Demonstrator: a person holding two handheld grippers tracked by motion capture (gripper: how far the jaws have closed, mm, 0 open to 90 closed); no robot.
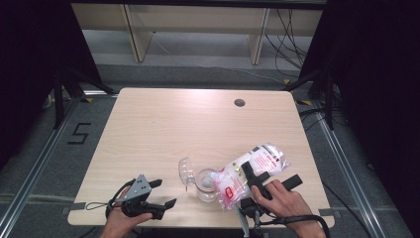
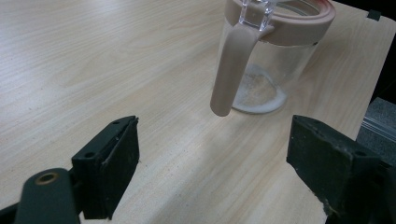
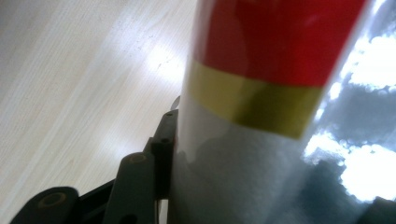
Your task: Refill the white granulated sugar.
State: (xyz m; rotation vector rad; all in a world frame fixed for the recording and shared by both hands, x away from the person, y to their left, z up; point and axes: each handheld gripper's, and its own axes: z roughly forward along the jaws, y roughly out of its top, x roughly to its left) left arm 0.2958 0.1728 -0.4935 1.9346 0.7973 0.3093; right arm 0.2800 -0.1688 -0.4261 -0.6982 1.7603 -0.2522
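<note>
At the near table edge, the left gripper rests low with its jaws wide apart and nothing between them, aimed at the clear glass jar with a pinkish-beige rim and hinged lid. The right gripper clamps the clear plastic bag of white granules with red and yellow print, tilted over the jar's mouth; in the right gripper view one jaw presses the bag, and the bag hides the other. The bag's far end lies toward the right edge. Beyond, the pale wooden table lies bare up to a dark round grommet.
</note>
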